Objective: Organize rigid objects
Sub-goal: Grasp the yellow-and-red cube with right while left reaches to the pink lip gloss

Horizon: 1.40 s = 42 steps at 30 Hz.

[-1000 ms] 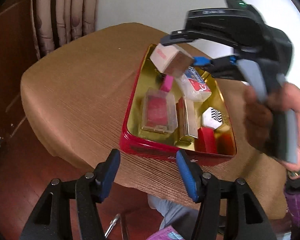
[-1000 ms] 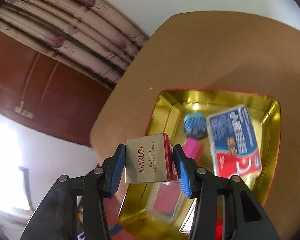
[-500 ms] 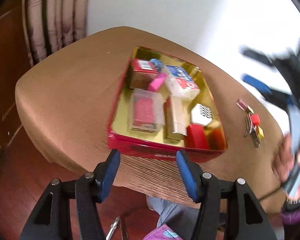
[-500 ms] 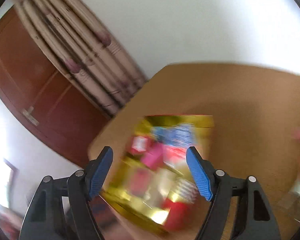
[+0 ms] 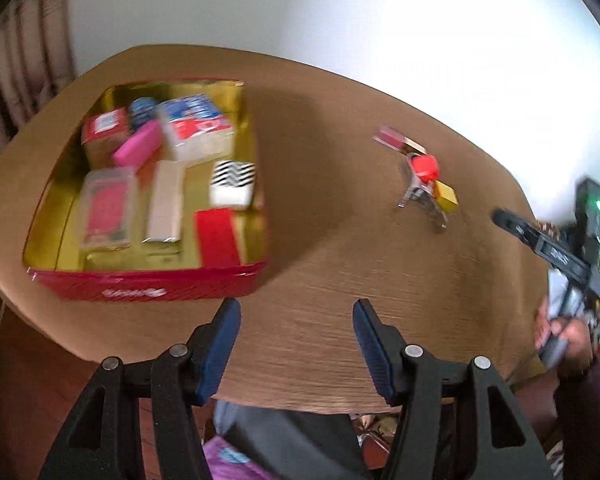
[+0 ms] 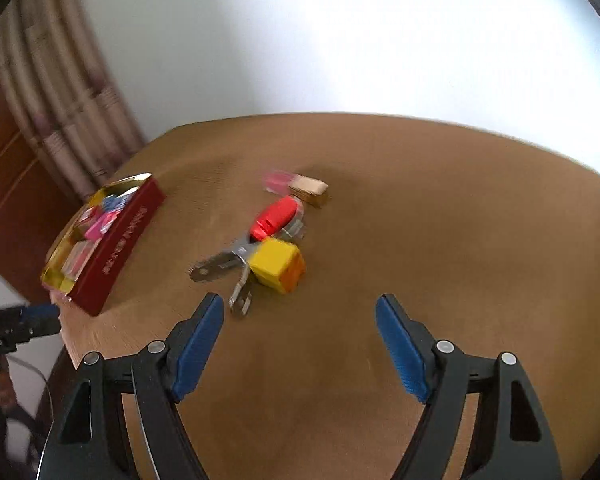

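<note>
A red tin with a gold inside (image 5: 148,286) sits on the brown table, holding several small boxes, among them the Marubi box (image 5: 104,126) at its far left corner. It also shows in the right wrist view (image 6: 118,242). Loose on the table lie a yellow cube (image 6: 278,266), a red piece (image 6: 274,214), metal keys (image 6: 220,266) and a pink-and-gold lipstick (image 6: 300,186). My right gripper (image 6: 300,346) is open and empty, just short of the cube. My left gripper (image 5: 296,354) is open and empty at the table's near edge, right of the tin.
The brown cloth-covered table (image 5: 340,264) has a rounded edge close to both grippers. A curtain (image 6: 56,96) and a wooden door stand behind the tin. A white wall lies beyond the table. A person's legs show under the left gripper.
My right gripper let go of the Marubi box into the tin, opened, and swung right to face the loose items. The left gripper's view shifted right.
</note>
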Each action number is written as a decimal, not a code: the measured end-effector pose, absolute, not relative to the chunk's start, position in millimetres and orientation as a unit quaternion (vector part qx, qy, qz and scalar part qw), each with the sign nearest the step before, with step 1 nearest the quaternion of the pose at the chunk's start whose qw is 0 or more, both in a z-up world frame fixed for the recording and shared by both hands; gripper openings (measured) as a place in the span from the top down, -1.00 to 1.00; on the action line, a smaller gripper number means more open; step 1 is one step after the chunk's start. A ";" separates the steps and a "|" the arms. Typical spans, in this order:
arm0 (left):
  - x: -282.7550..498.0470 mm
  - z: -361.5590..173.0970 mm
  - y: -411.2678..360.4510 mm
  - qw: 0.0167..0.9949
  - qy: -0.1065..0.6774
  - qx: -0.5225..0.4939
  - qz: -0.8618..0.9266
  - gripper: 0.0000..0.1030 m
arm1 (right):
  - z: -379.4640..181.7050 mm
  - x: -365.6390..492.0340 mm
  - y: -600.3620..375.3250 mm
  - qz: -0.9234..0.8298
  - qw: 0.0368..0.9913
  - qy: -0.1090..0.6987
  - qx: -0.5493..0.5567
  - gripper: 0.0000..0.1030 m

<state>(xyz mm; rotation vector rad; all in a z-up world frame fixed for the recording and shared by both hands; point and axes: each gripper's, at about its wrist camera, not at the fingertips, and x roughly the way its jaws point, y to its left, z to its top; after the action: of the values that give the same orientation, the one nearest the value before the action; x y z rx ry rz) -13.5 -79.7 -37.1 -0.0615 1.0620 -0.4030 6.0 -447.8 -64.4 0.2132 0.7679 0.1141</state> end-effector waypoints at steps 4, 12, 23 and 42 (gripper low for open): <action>-12.0 -32.1 -98.8 0.838 0.512 -0.010 -0.190 -0.16 | -72.5 32.8 -434.5 0.128 0.913 0.385 0.044 -0.47; -4.2 -34.1 -106.4 0.826 0.539 -0.012 -0.165 -0.16 | -84.3 63.4 -420.7 0.208 0.887 0.409 -0.050 -0.11; 2.6 -41.1 -121.5 0.813 0.560 0.019 -0.156 -0.16 | -93.7 77.5 -420.7 0.262 0.862 0.425 -0.088 0.31; 91.5 21.4 -232.2 0.787 0.417 0.226 -0.395 -0.16 | -108.5 -22.4 -510.6 0.104 0.917 0.372 0.097 0.30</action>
<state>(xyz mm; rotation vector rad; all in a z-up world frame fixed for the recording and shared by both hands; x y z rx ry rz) 91.5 -232.2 21.4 0.4873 0.8994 -0.8514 -22.4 -510.6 -108.5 0.1987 0.7656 0.2148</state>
